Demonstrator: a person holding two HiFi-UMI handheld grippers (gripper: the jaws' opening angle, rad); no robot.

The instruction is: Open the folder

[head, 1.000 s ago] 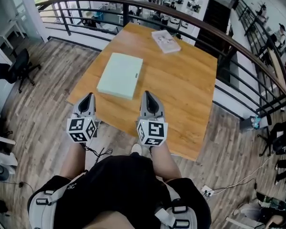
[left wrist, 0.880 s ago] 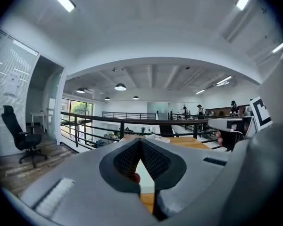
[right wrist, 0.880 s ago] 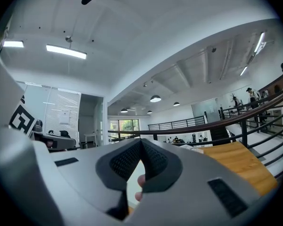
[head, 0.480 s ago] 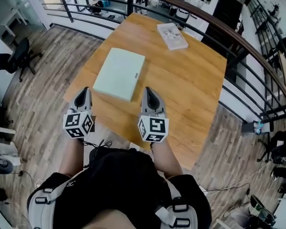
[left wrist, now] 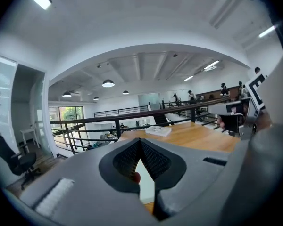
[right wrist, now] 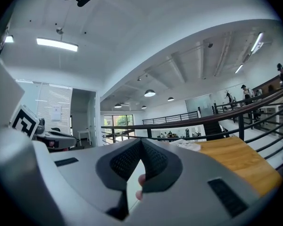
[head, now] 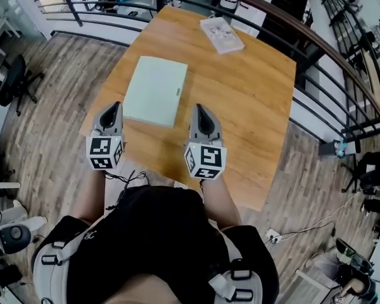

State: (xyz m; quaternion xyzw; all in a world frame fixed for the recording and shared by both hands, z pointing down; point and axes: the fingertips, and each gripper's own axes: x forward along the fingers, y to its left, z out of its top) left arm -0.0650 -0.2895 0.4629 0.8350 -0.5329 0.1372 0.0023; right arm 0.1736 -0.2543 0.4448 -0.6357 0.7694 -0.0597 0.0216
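Note:
A closed pale green folder (head: 153, 97) lies flat on the wooden table (head: 253, 100), toward its near left part. My left gripper (head: 114, 106) hovers just left of the folder's near left corner, its jaws shut with nothing between them. To the right of the folder's near right corner, my right gripper (head: 198, 107) is also shut and empty. In the left gripper view the jaw tips of the left gripper (left wrist: 140, 139) meet. In the right gripper view those of the right gripper (right wrist: 141, 140) meet too. Neither gripper touches the folder.
A white booklet (head: 221, 35) lies at the table's far side. A dark metal railing (head: 342, 49) curves round the table's far and right sides. An office chair (head: 16, 84) stands on the wood floor at the left. Cables trail on the floor near the person's feet.
Both grippers have moved forward over the table's near edge and now flank the folder's near corners. The folder has not moved and stays closed.

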